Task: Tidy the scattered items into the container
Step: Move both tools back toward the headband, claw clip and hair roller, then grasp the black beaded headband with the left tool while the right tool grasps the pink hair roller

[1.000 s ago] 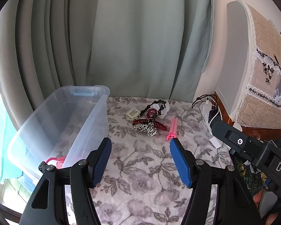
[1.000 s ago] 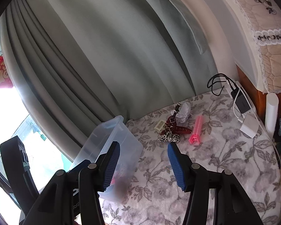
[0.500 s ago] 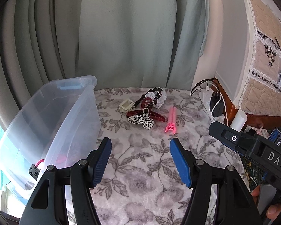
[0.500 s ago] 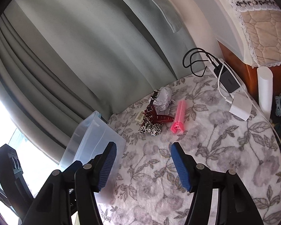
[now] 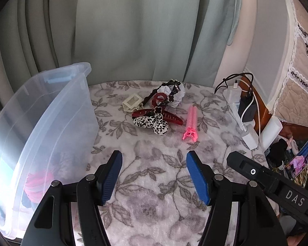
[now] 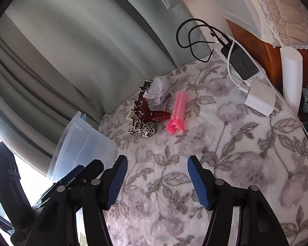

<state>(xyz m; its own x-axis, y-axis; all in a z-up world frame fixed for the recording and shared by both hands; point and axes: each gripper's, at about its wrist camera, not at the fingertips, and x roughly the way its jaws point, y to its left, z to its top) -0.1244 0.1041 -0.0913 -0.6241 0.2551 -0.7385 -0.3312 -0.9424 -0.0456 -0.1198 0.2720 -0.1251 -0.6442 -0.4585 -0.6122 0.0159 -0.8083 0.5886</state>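
A pile of hair accessories lies on the floral cloth (image 5: 154, 184): a dark red claw clip (image 5: 170, 117), a black-and-white spotted bow (image 5: 149, 123), a cream clip (image 5: 132, 102), a black clover headband (image 5: 166, 94) over a white crumpled piece (image 5: 175, 95), and a pink roller clip (image 5: 191, 121) beside them. The clear plastic container (image 5: 51, 112) stands at the left with a pink item (image 5: 39, 182) inside. My left gripper (image 5: 154, 155) is open and empty, short of the pile. My right gripper (image 6: 157, 158) is open and empty too, with the pink roller clip (image 6: 177, 110) ahead of it.
A power strip with chargers and cables (image 5: 244, 110) runs along the right edge, with a white adapter (image 6: 260, 99) and a white cylinder (image 6: 291, 75) nearby. Grey-green curtains (image 5: 133, 30) hang behind. A phone (image 5: 299, 162) lies low at the right.
Both grippers have come down and closer to the pile, which looks larger now. The right gripper's jaws stand slightly wider than a second ago.
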